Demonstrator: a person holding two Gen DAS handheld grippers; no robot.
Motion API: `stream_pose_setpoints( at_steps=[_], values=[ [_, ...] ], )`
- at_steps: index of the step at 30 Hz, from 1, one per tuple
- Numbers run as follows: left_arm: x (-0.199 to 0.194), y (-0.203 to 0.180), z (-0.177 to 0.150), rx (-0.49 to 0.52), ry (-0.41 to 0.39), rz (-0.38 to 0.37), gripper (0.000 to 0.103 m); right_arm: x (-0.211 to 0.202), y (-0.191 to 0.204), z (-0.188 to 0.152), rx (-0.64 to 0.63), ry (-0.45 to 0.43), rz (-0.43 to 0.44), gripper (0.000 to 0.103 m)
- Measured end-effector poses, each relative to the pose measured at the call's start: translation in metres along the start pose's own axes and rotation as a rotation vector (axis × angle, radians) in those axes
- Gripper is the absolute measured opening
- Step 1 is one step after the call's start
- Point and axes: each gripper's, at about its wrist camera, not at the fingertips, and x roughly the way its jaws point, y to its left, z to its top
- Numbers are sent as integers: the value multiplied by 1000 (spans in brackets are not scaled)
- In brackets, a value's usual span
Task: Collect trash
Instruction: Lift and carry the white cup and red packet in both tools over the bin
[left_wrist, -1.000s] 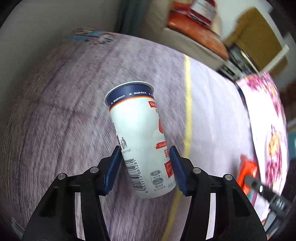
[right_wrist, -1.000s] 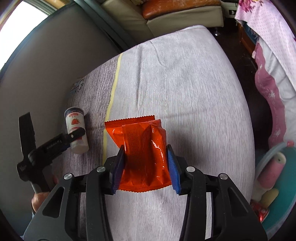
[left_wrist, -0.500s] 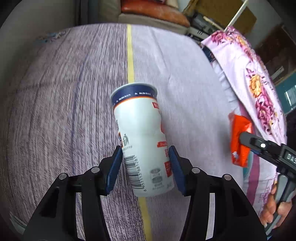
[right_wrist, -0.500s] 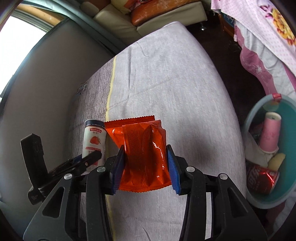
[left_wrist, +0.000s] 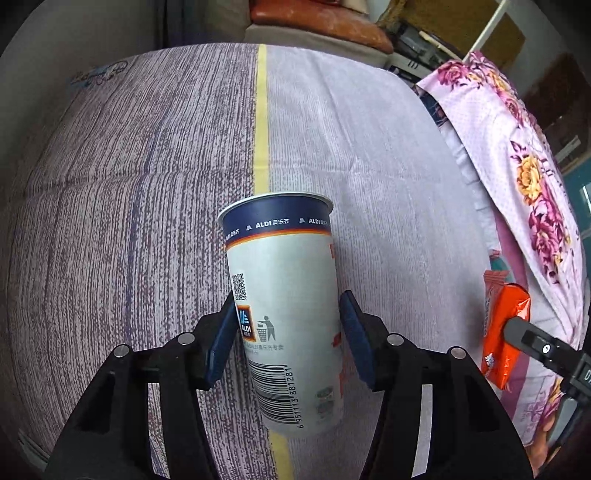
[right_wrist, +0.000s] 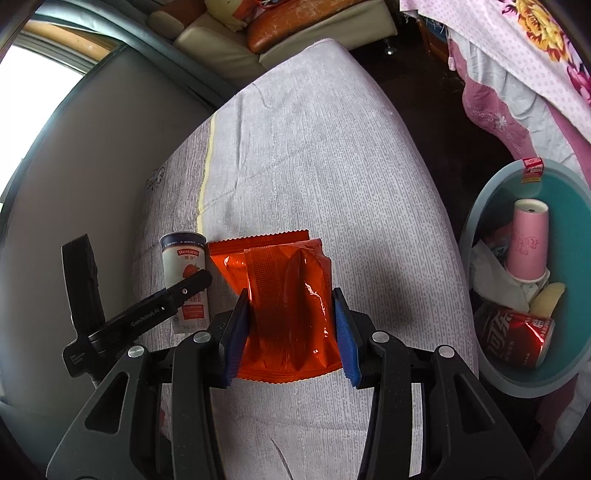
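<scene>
Cup (left_wrist: 284, 314) clamped in L gripper (left_wrist: 286, 345), wrapper (right_wrist: 286, 314) in R gripper (right_wrist: 291, 334), both lifted, neither yet dropped in bin (right_wrist: 476, 354) w/ prior trash.

Left gripper (left_wrist: 286, 334) clamps a white ALDI yogurt cup (left_wrist: 284, 295) with navy rim, above a grey striped mattress (left_wrist: 147, 184) with a yellow line (left_wrist: 261, 122); at right, another gripper (left_wrist: 515, 332) pinches an orange snack packet (left_wrist: 502, 325); floral pink sheet (left_wrist: 517, 155) beyond.

The bin (right_wrist: 476, 225) at the right of the frame is cut off by the edge; the cup (left_wrist: 284, 295) label is partly hidden by blue pads.
</scene>
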Motion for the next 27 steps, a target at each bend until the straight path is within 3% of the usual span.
stream_pose_setpoints(
  at_steps=[8,13,27],
  values=[
    [-22,-30,-11,115,-48,29,51,-13,-11,1,32,-45,10,41],
    [-36,-64,-19,199,-63,1,51,-36,-28,-1,63,-96,23,41],
    [-29,-203,-52,451,-44,-88,51,-122,-105,-17,180,-283,-51,41]
  ],
)
